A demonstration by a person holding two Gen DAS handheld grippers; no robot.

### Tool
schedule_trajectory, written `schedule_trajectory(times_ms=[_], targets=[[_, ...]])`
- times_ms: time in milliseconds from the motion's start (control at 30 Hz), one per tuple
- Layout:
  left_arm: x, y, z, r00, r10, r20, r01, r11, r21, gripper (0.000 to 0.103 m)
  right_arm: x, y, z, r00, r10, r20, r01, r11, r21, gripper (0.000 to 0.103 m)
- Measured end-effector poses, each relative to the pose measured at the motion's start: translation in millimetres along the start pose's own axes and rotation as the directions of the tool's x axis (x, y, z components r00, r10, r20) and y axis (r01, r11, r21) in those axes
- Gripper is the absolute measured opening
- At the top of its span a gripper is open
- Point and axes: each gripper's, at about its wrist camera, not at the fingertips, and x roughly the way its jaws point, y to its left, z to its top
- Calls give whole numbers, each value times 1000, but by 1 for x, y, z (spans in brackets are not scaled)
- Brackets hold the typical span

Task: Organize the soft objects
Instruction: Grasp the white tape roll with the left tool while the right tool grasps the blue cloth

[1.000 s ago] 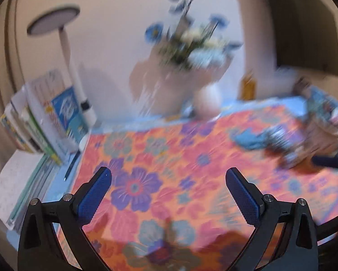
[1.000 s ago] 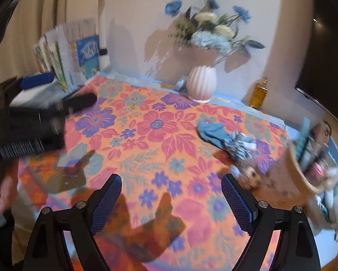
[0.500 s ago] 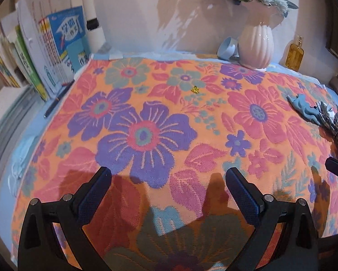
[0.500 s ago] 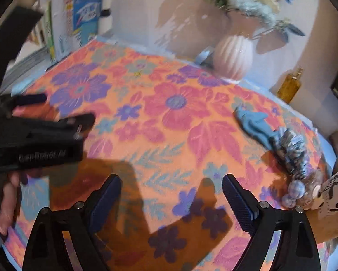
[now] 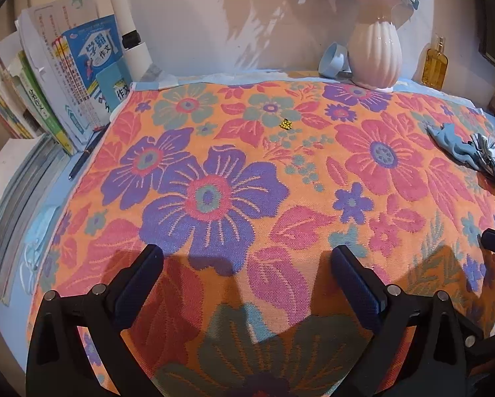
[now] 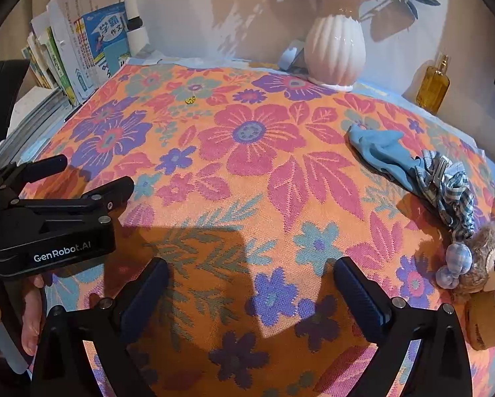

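Right wrist view, blue cloth (image 6: 379,155) crumpled, checked fabric (image 6: 449,188) perhaps overlapping it

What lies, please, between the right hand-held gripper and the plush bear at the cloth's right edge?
Only bare floral cloth: in the right wrist view nothing lies between the right hand-held gripper and the plush bear.

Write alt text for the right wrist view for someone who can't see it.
The open, empty right tool hovers over a floral tablecloth. A blue cloth, a checked fabric piece and a plush toy lie at right; the left tool is at left.
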Motion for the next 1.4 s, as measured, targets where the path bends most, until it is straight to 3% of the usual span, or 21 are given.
schedule_trajectory(times_ms=[133,200,267,367,467,500,567,600,700,867,967,1000,1033,1100,1200,1267,1333,1400], targets=[[-5,1,3,1000,-13,1,13,1000,15,101,-1,-8,1,999,-29,-18,29,999,42,100],[-12,3,11,999,-20,-43,22,999,49,101,-2,-7,5,996,-53,-78,56,998,39,100],[-31,8,25,999,-29,-18,30,997,69,101,-6,-4,12,988,-91,-122,93,996,10,100],[-72,13,64,993,-75,95,64,991,116,101,-24,2,36,973,-225,-46,221,971,-87,100],[-83,9,104,972,-144,188,111,978,176,101,-23,-3,64,929,-367,49,370,919,-134,100],[-78,7,114,968,-156,195,119,975,187,101,-14,-10,75,915,-401,51,404,905,-133,100],[-54,-3,140,964,-174,202,132,970,205,101,2,-25,86,913,-406,30,407,908,-98,93],[-43,-8,148,963,-188,195,145,966,216,101,13,-38,92,920,-391,12,391,919,-57,87],[6,-33,170,959,-219,182,167,950,263,101,35,-62,99,941,-337,-25,338,941,17,85],[75,-73,186,956,-255,146,204,933,295,98,52,-80,100,946,-323,14,321,944,81,85],[100,-97,194,958,-239,156,179,929,325,98,52,-93,99,952,-306,7,302,942,150,85],[111,-105,198,961,-228,159,165,928,334,92,51,-96,98,955,-297,4,291,940,176,84],[117,-108,202,961,-228,156,166,927,335,80,50,-101,97,959,-284,2,278,940,198,80],[131,-112,208,969,-209,133,155,929,335,67,49,-108,94,967,-253,1,246,940,236,69],[144,-109,218,967,-238,92,201,932,301,62,49,-111,93,971,-238,7,229,941,248,61],[141,-106,220,958,-262,116,220,932,289,52,49,-110,93,971,-237,16,226,943,244,44],[139,-107,218,951,-289,108,247,922,298,26,47,-108,91,972,-235,25,223,945,240,33],[135,-110,213,957,-266,120,218,925,311,16,46,-107,90,973,-230,35,215,947,240,17]])
